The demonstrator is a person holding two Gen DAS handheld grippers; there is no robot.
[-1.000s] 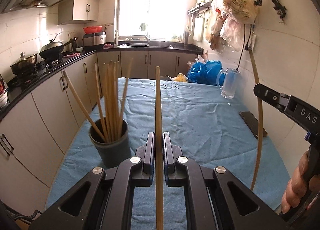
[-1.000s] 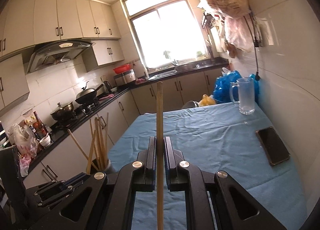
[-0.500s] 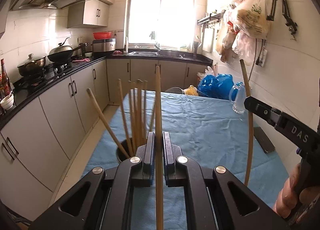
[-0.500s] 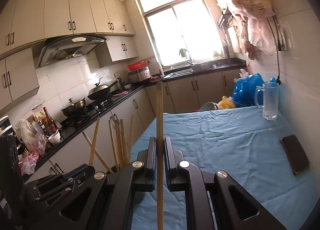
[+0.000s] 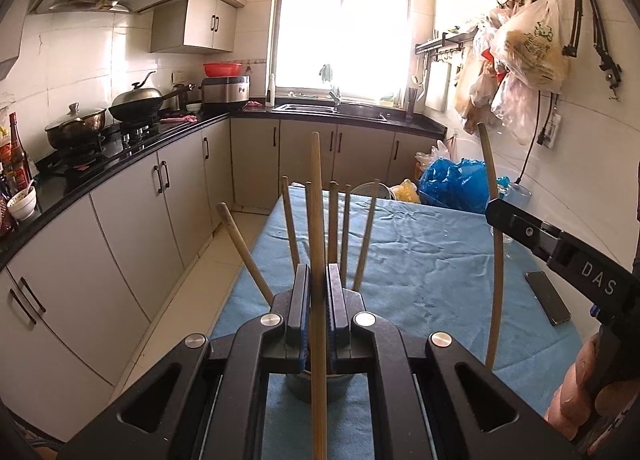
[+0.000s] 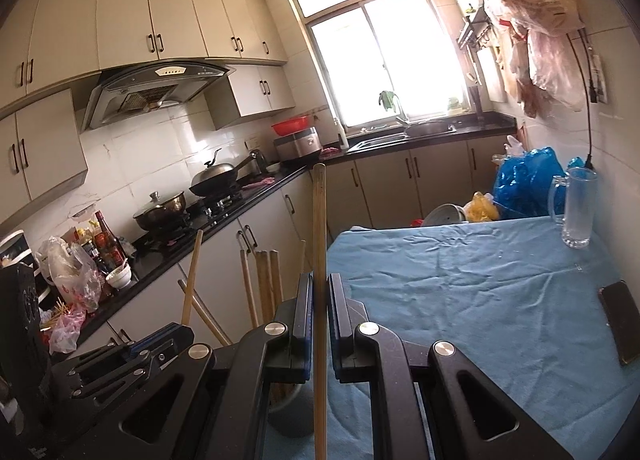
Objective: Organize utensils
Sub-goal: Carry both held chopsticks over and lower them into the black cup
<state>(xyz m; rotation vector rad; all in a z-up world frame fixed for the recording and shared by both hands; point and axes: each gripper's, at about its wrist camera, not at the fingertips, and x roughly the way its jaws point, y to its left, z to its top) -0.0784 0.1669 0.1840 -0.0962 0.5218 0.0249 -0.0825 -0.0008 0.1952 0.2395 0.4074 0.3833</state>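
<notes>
Since a second ago both hands have carried their chopsticks toward the grey holder cup (image 5: pixel 320 384); it stood ahead and to the left of the left gripper (image 5: pixel 319 292) then, and now it sits right under that gripper's fingers (image 5: pixel 301 300), mostly hidden by them. The glass mug (image 6: pixel 576 208) and the phone (image 6: pixel 620 320) have slid further off to the right of the right gripper (image 6: pixel 319 300).

The left gripper's fingers are clamped on a single wooden chopstick (image 5: pixel 317 220), which stands upright between them and runs past them above and below. The right gripper's fingers (image 6: pixel 337 308) pinch a second chopstick (image 6: pixel 319 240) the same way, also upright. In the left view that second chopstick rises well to the right of the left fingers, with the person's hand (image 5: pixel 580 388) on the handle below it.

The bundle of chopsticks (image 5: pixel 340 228) already in the cup fans out just behind the left fingers, one leaning far left. From the right gripper, the cup lies low and just left of its fingers.

The cup stands near the left edge of the bench (image 5: pixel 432 260) with its blue cloth; beyond that edge is floor and cabinet fronts. Ahead and to the right of both grippers the cloth lies bare up to the phone and mug by the wall.
</notes>
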